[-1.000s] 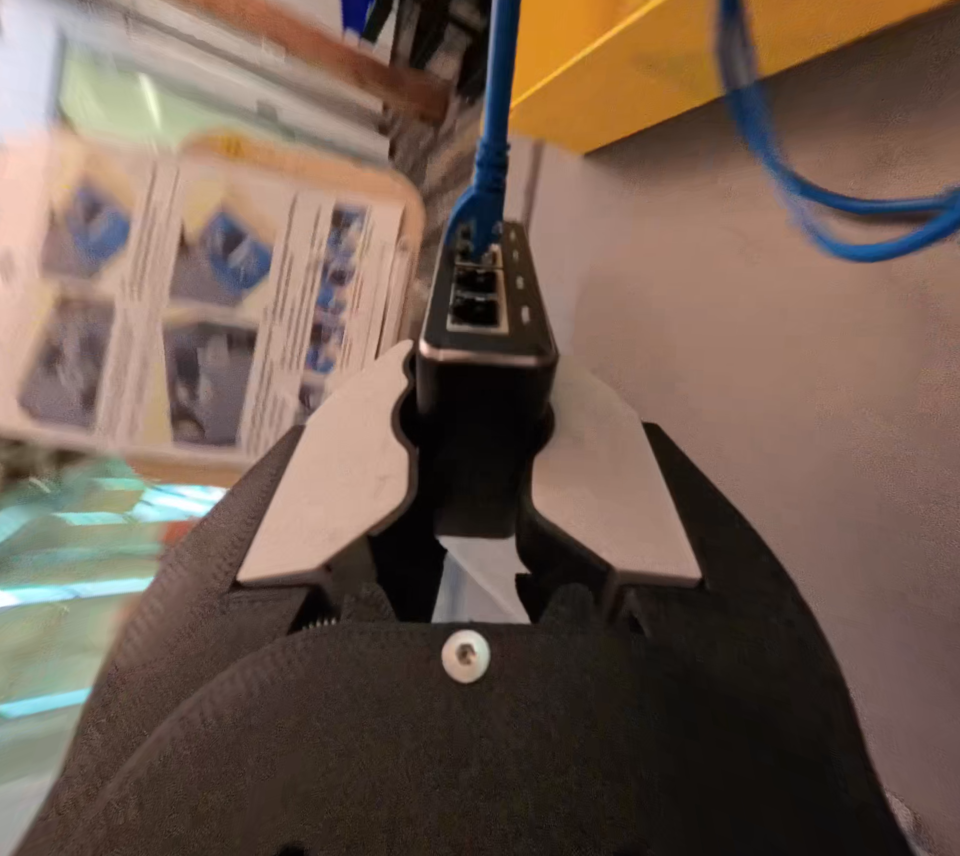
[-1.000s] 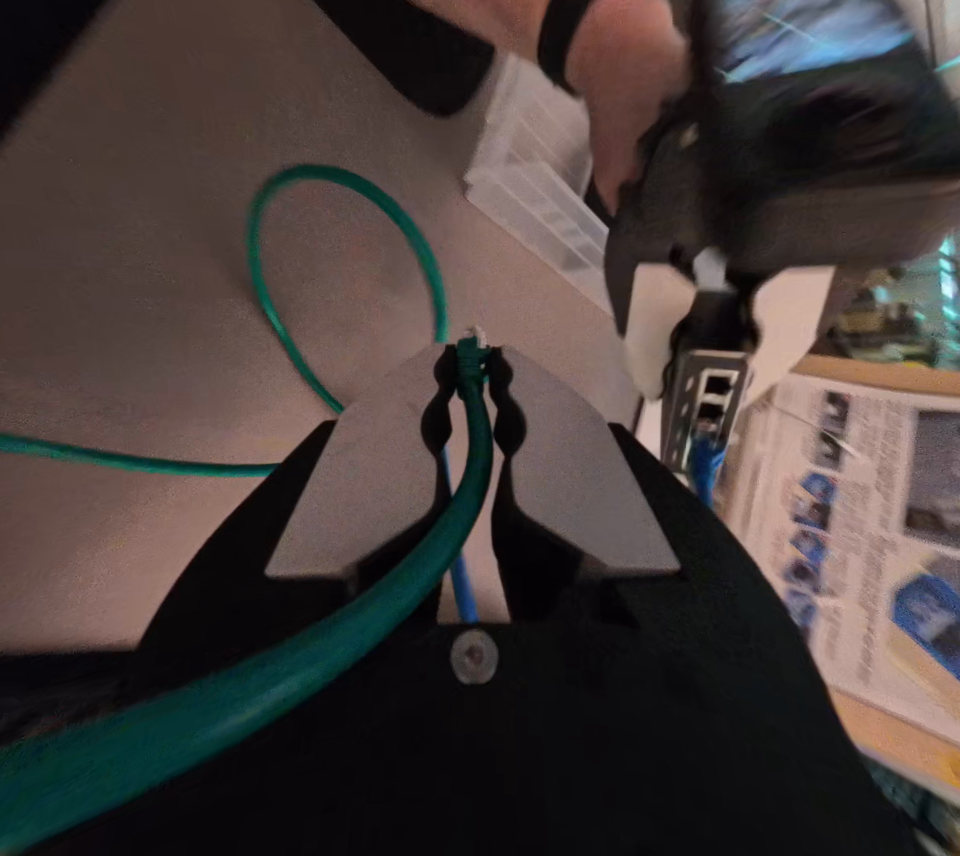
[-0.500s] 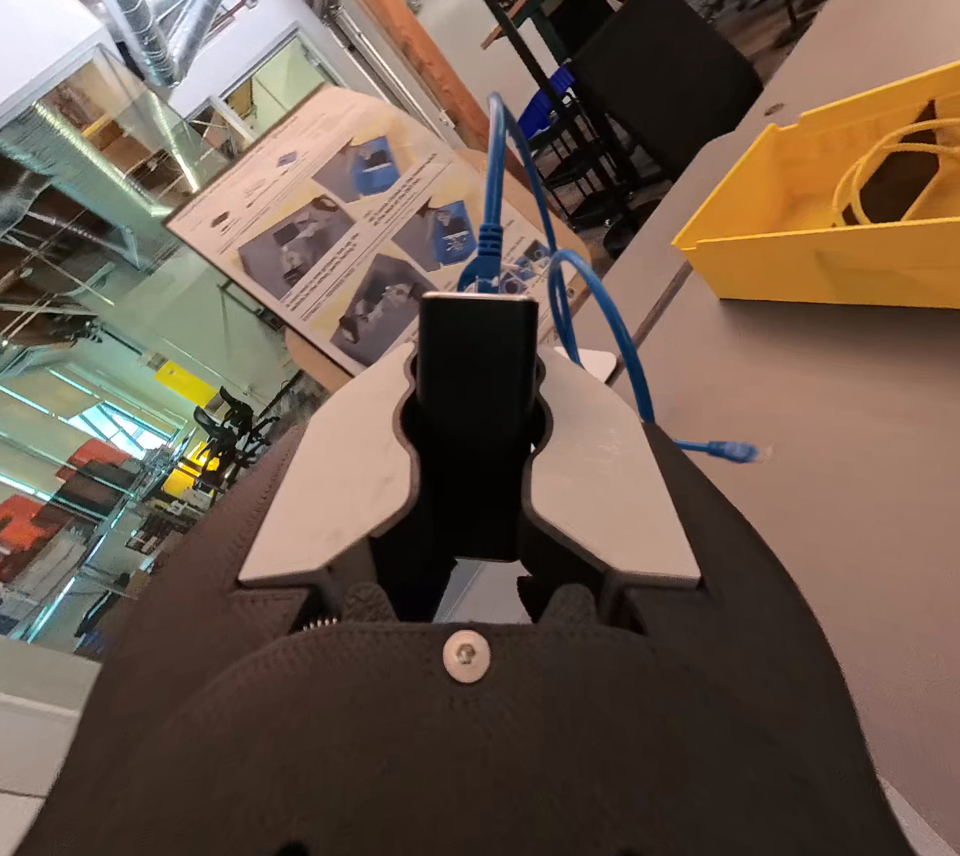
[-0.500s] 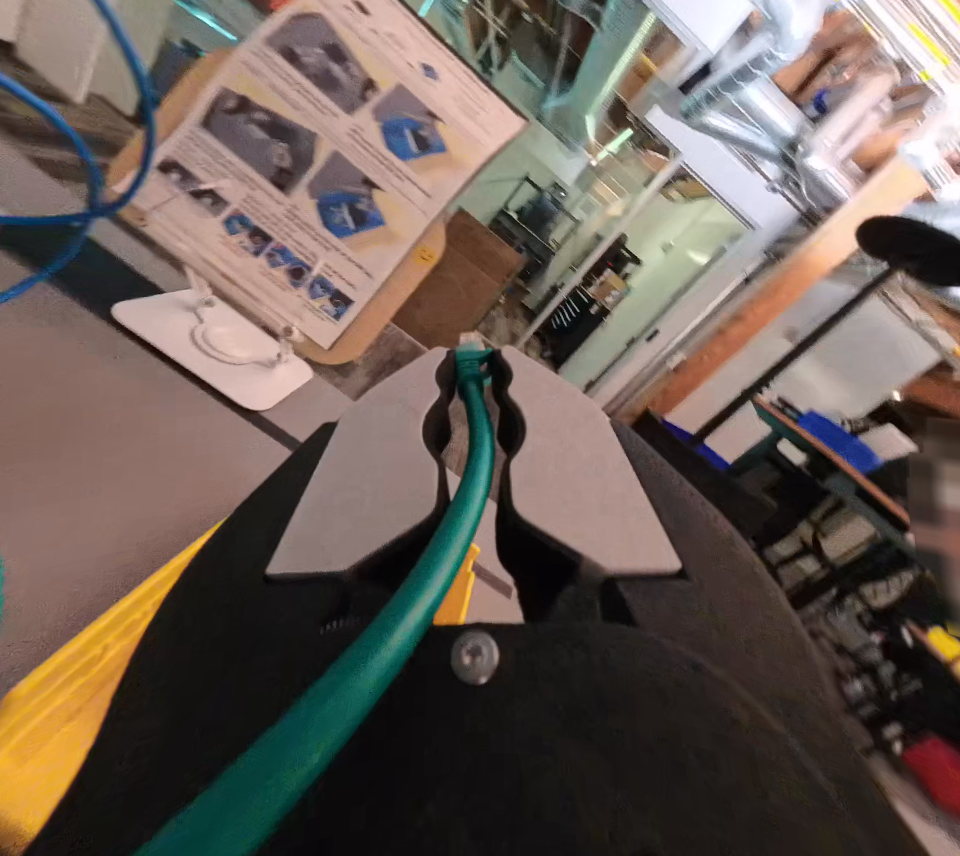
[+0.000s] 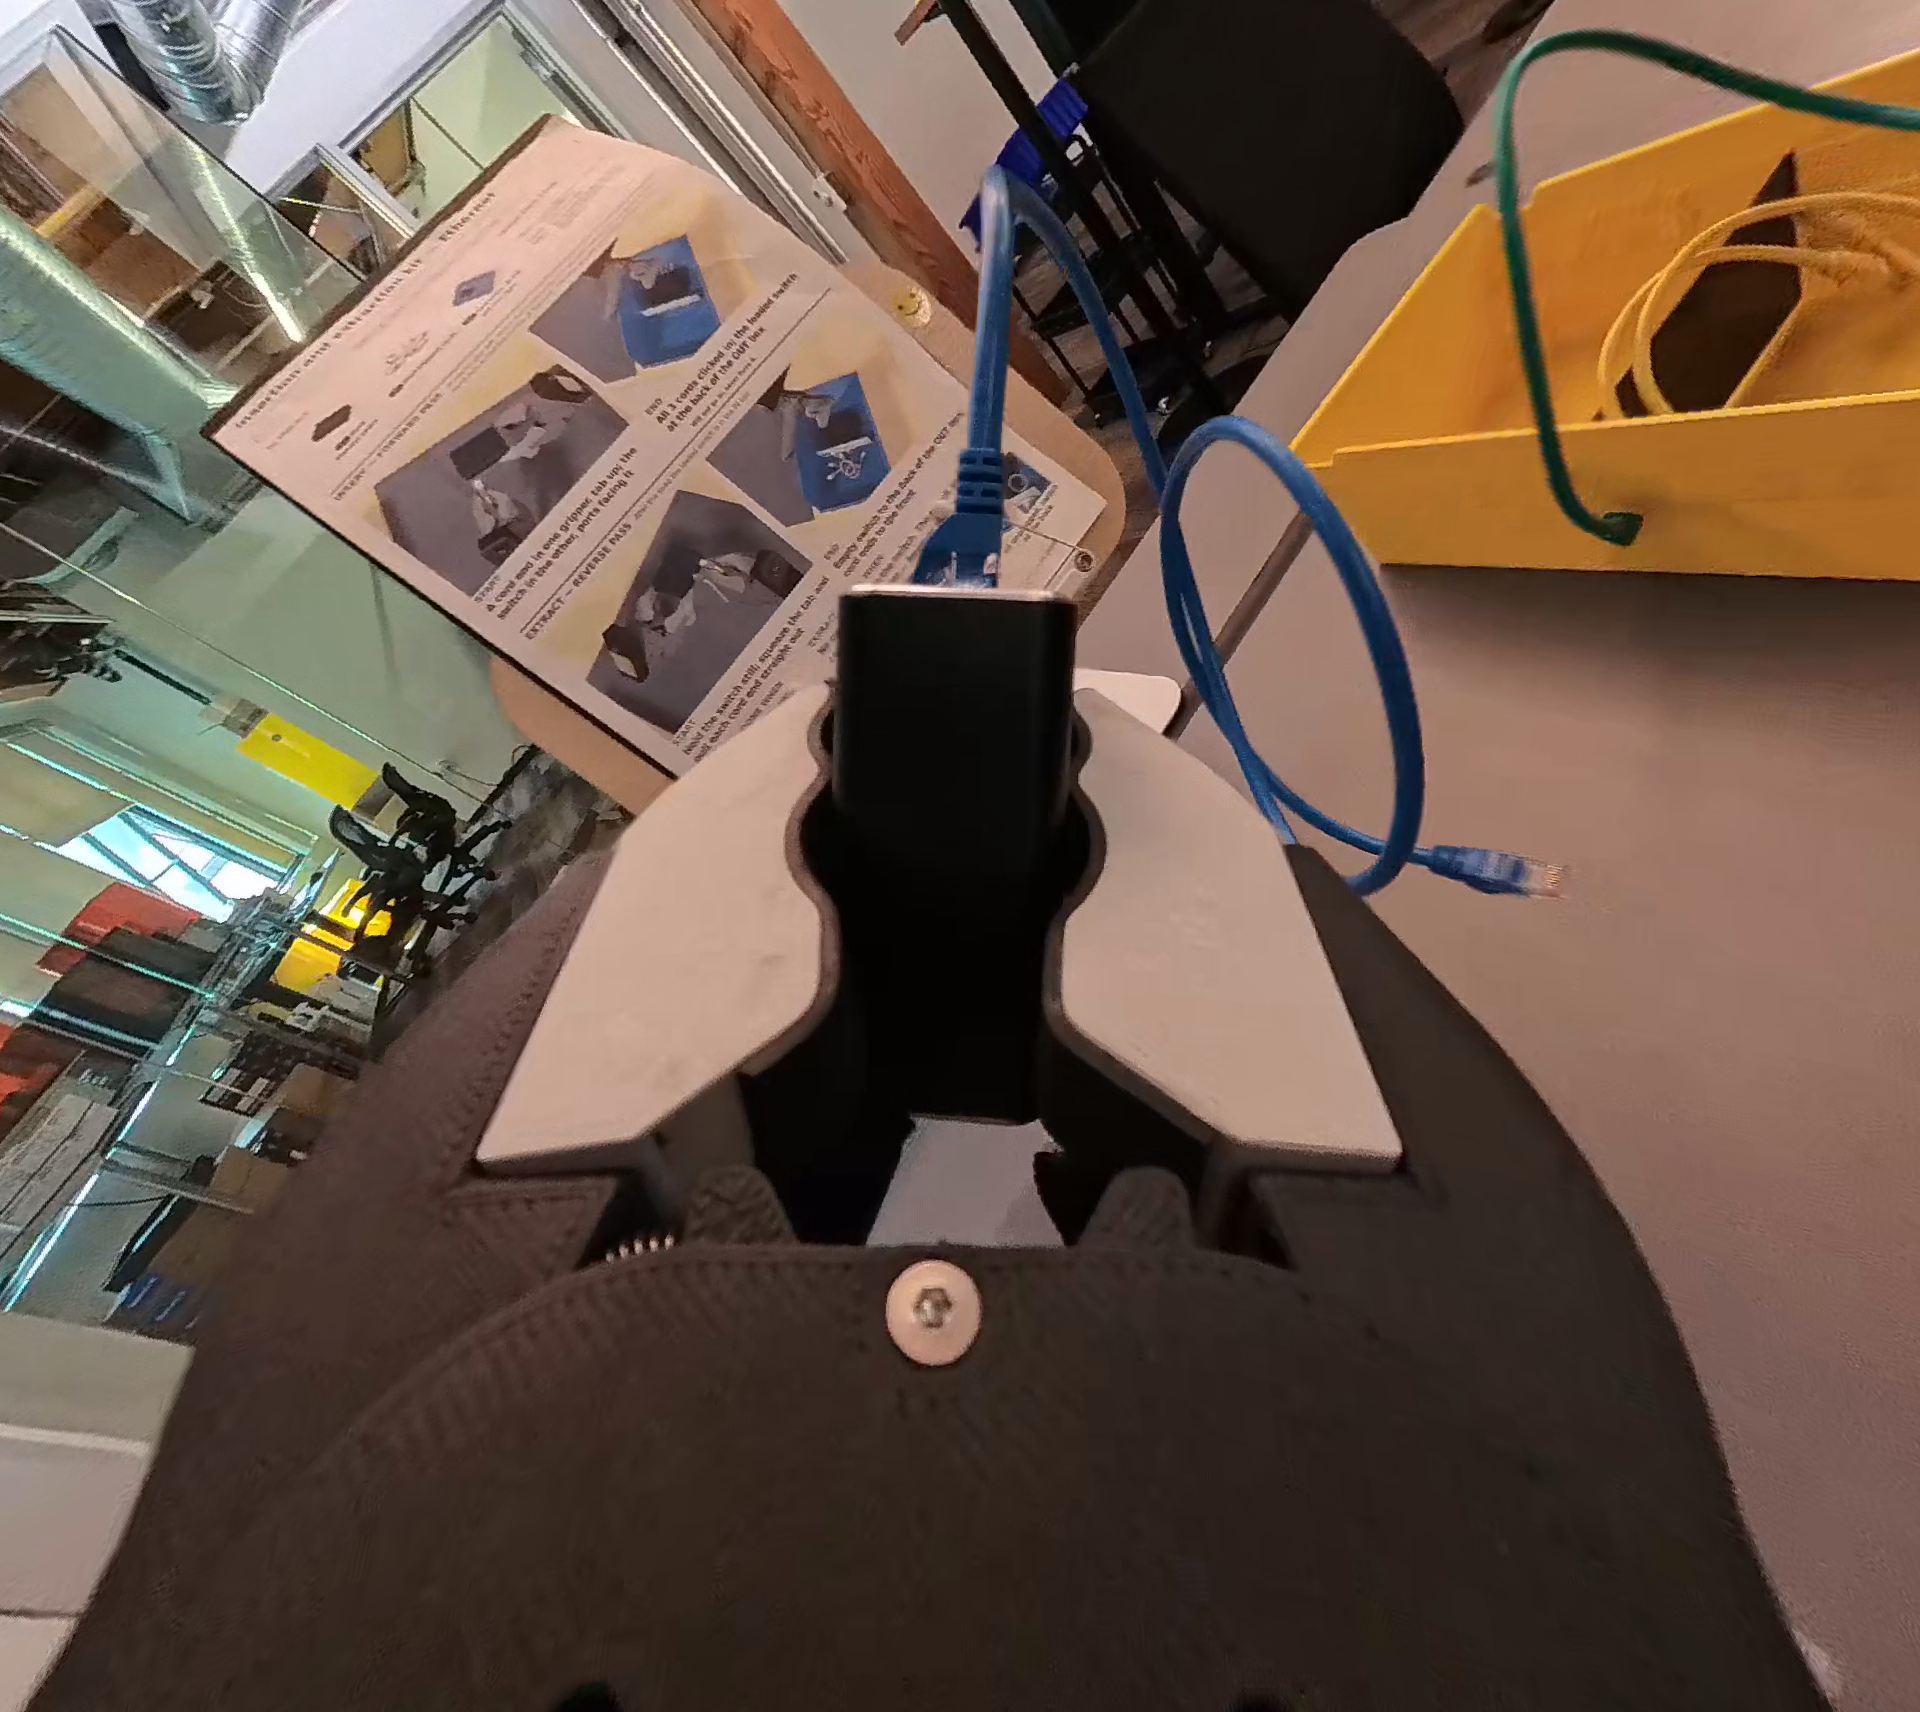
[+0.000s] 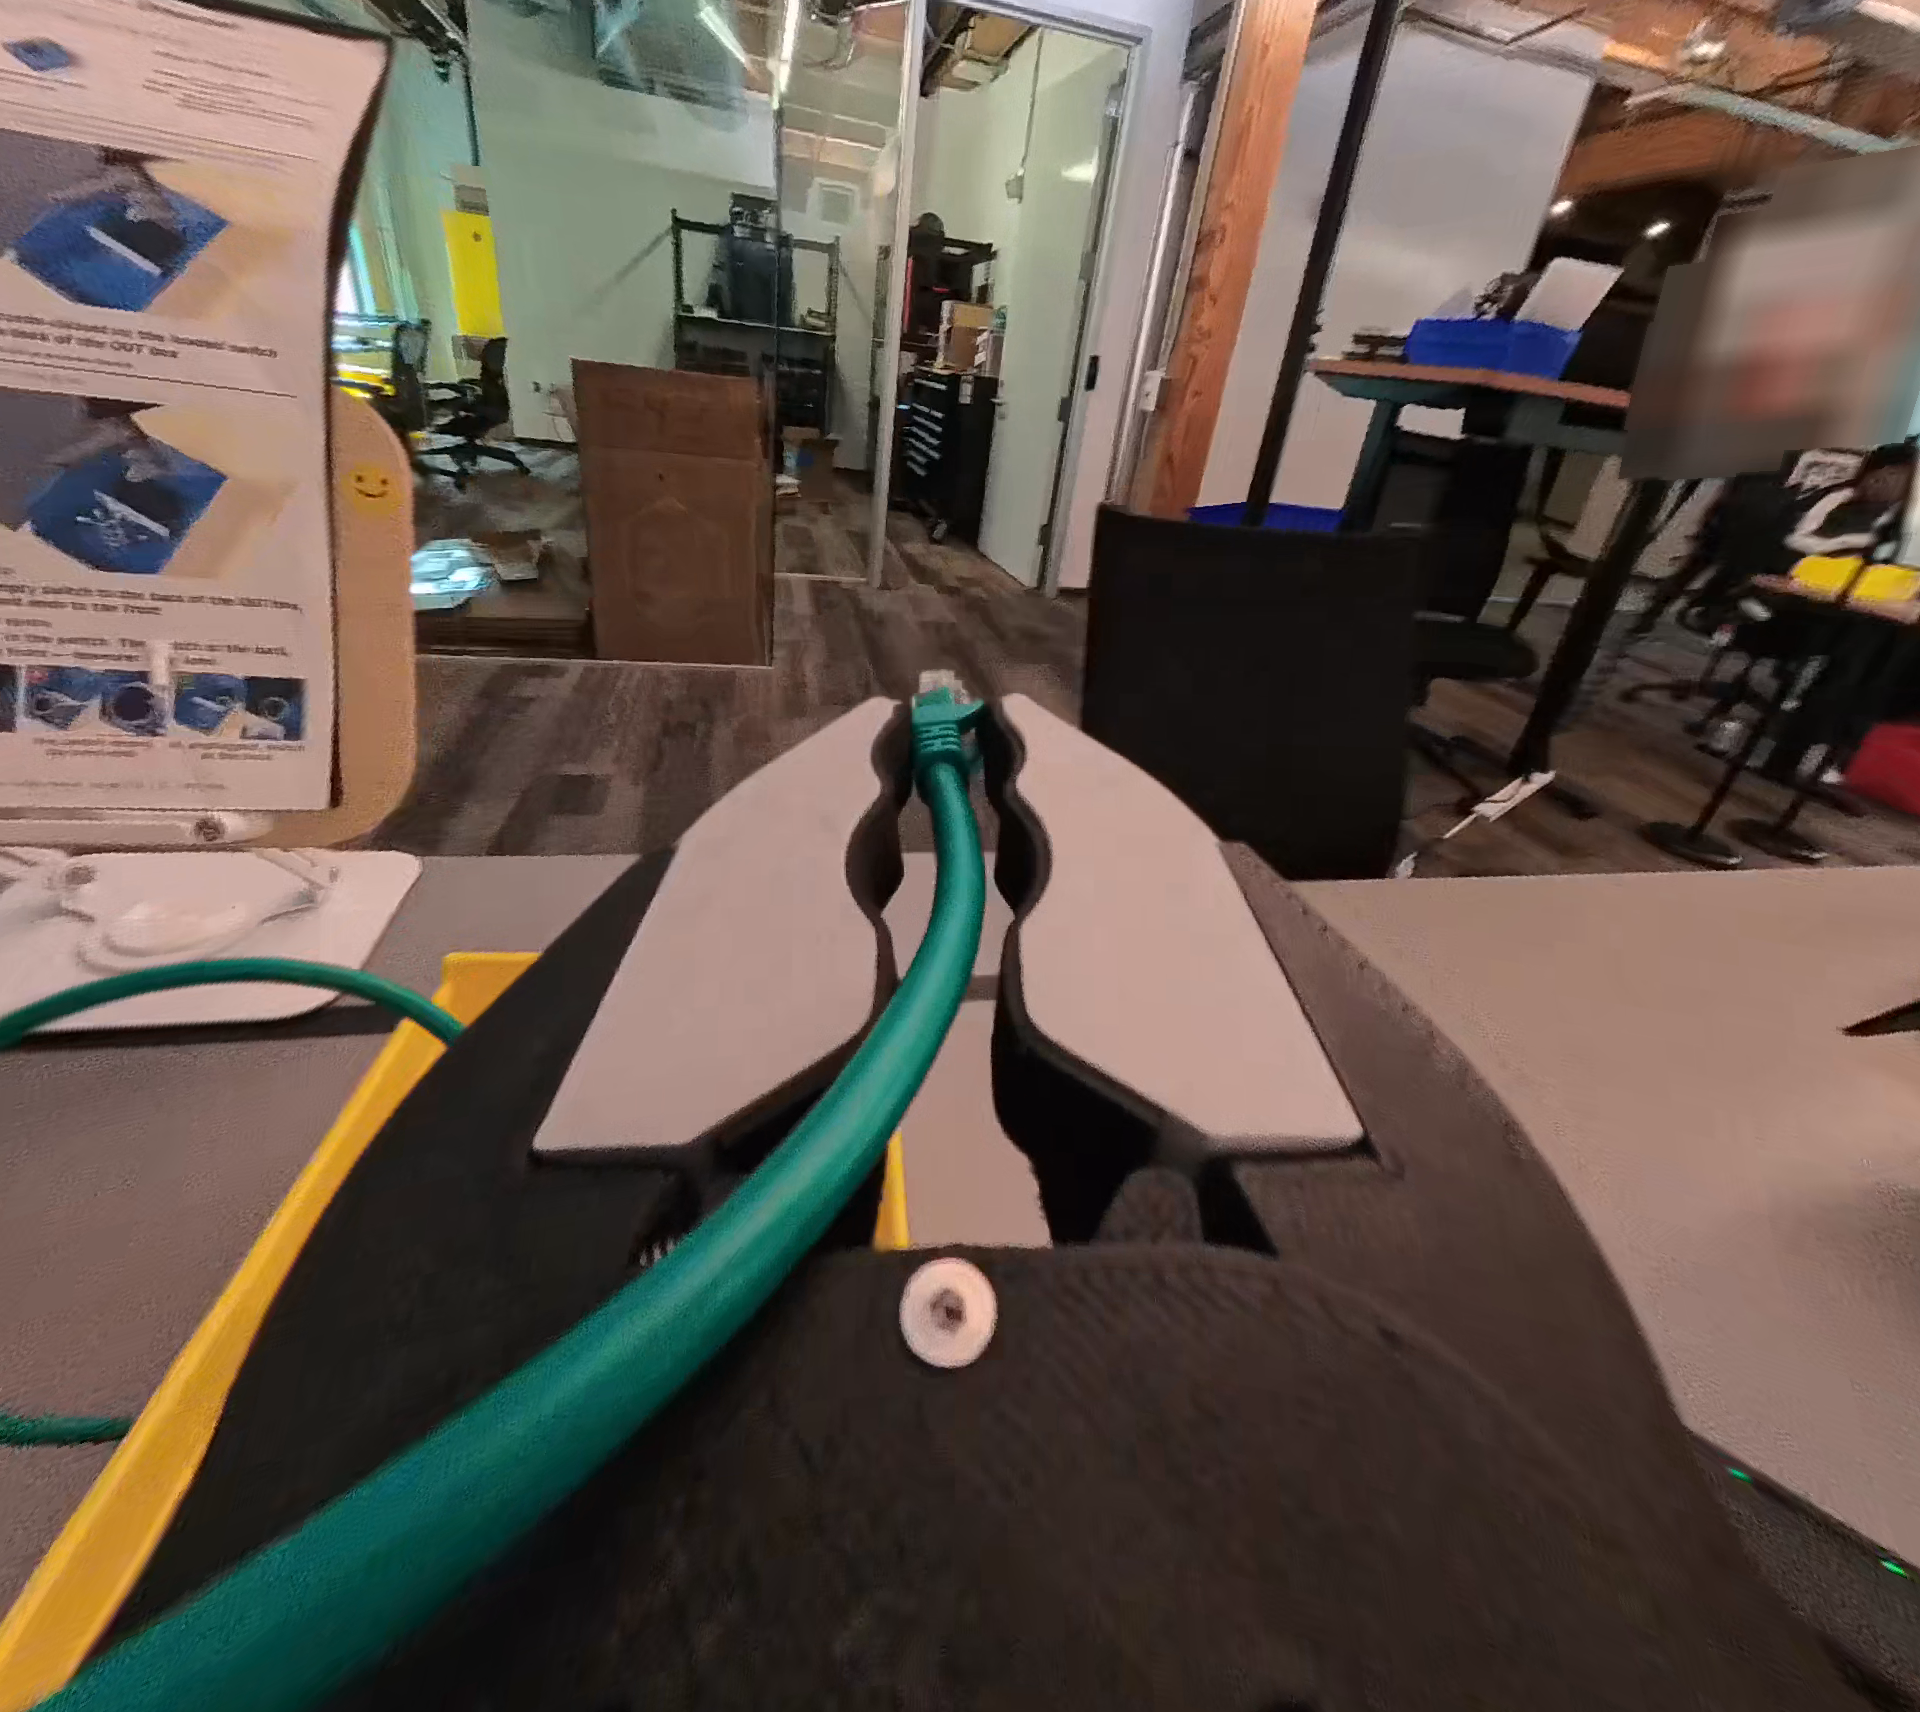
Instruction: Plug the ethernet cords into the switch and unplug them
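- Left gripper point(image 5: 951, 717) is clamped on the black switch point(image 5: 954, 727). The box sits squeezed between both grey fingers point(image 5: 707, 924) and pokes out past the tips, so we're looking at its back end and the ports aren't visible from here.
- A blue cord point(image 5: 1288, 613) is plugged into the far face of the switch, right beyond the left gripper's tips. From the plug it rises, loops over to the right of the fingers and hangs in a big ring, with its free connector point(image 5: 1496, 869) dangling just off the right finger above the grey table point(image 5: 1662, 935).
- Right gripper point(image 6: 943, 712) is pinching the green cord point(image 6: 935, 893) right at the plug end. The clear connector tip point(image 6: 938, 682) sticks out a little past the fingertips, and the cable runs back between the fingers and off to the lower left.
- Yellow bin point(image 5: 1558, 499) is ahead and to the right of the left gripper, with a yellow cord point(image 5: 1704, 291) coiled inside. The green cord point(image 5: 1527, 291) drapes over its front wall.
- In the right wrist view the same bin's edge point(image 6: 312, 1174) runs under and left of the right gripper.
- An instruction sheet point(image 5: 644, 436) on a stand sits behind the switch, ahead-left of the left gripper; for the right gripper it's off to the far left point(image 6: 156, 415).
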`<state>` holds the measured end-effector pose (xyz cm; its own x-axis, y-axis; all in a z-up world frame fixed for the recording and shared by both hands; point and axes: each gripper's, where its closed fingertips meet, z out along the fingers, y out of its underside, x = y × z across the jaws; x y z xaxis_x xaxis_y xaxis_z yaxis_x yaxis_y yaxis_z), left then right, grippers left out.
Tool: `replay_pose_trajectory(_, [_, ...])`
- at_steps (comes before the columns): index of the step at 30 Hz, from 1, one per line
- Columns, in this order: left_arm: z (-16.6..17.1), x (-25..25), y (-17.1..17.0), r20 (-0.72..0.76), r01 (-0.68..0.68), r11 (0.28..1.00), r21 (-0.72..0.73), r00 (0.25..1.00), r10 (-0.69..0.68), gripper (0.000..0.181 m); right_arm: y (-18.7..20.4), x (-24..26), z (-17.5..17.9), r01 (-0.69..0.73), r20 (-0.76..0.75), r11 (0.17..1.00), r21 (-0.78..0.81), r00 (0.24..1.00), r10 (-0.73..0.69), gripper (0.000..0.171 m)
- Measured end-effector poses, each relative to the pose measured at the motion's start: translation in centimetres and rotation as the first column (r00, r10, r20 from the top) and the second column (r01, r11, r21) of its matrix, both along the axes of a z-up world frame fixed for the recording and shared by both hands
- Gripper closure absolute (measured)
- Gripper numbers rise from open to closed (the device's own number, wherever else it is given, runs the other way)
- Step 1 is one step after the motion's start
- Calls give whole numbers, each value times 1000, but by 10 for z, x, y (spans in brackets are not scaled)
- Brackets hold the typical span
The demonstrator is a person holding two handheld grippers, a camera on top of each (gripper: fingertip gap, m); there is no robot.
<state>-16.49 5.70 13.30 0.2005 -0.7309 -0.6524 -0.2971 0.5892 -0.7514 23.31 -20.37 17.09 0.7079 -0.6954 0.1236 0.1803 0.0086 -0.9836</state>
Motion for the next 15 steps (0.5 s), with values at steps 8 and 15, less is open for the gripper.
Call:
replay_pose_trajectory(8, [0,2,-2,1,15,1000,-12,1000,-15,145,63,-36,13,-201,-11,947,-250,979,205,157])
replay_pose_trajectory(15, [13,-8,-11,42,47,999,-8,998,-47,144,80,-59,95,-83,143,898,-432,977,159,157])
